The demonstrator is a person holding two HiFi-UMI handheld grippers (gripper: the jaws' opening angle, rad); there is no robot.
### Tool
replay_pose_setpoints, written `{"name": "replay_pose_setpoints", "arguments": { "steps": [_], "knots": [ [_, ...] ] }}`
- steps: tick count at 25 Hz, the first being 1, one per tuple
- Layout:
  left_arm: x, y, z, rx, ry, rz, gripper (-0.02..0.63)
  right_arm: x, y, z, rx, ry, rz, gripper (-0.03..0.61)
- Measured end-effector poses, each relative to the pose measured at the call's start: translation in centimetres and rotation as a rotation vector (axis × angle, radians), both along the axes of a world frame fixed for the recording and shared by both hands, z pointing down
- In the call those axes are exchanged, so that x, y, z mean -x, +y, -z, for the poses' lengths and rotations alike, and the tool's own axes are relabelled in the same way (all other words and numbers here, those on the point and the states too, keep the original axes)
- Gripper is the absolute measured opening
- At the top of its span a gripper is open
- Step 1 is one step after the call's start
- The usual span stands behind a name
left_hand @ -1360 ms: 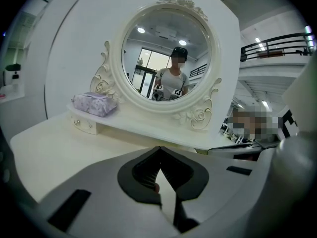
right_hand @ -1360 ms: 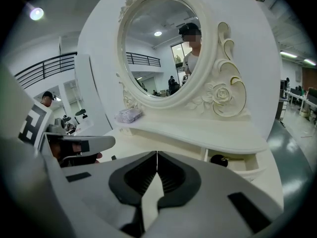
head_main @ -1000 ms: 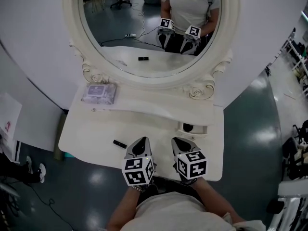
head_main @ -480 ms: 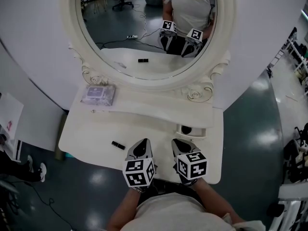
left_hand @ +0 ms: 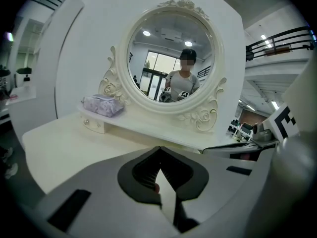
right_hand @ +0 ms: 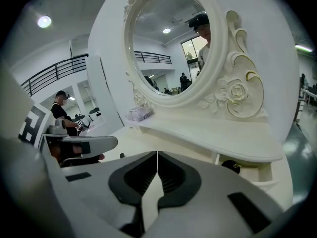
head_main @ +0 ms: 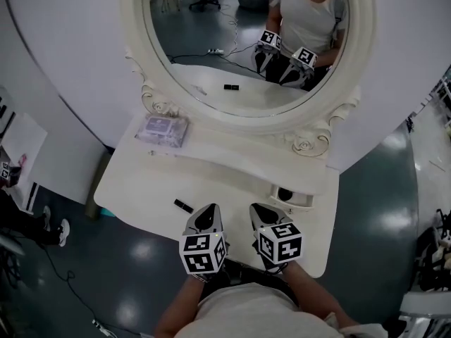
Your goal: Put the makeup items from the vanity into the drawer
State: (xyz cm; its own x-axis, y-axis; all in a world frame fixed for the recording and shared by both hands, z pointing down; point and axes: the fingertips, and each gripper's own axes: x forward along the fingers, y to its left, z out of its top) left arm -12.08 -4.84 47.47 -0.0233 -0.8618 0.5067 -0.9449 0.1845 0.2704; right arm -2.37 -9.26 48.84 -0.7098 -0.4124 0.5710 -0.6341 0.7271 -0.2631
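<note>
Makeup stick lies on the tabletop just left of our left fingers, which we hold closed and empty; our right fingers are closed and empty too.

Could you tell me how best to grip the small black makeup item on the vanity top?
Take the small black makeup item across its narrow width at mid-length, from above, probably with the nearby left gripper. It lies flat and slim on the vanity top, slanted, so turn the jaws square to its length; they are shut and must open first.
</note>
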Motion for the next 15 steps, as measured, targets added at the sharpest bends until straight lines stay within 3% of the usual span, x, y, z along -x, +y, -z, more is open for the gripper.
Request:
{"name": "replay_pose_setpoints", "arguments": {
  "steps": [15],
  "knots": [
    [8.3, 8.0, -2.6, 0.056, 0.029, 0.285, 0.005, 9.1, 5.3, -2.5, 0.020, 0.046, 0.272, 0.023]
  ]
}}
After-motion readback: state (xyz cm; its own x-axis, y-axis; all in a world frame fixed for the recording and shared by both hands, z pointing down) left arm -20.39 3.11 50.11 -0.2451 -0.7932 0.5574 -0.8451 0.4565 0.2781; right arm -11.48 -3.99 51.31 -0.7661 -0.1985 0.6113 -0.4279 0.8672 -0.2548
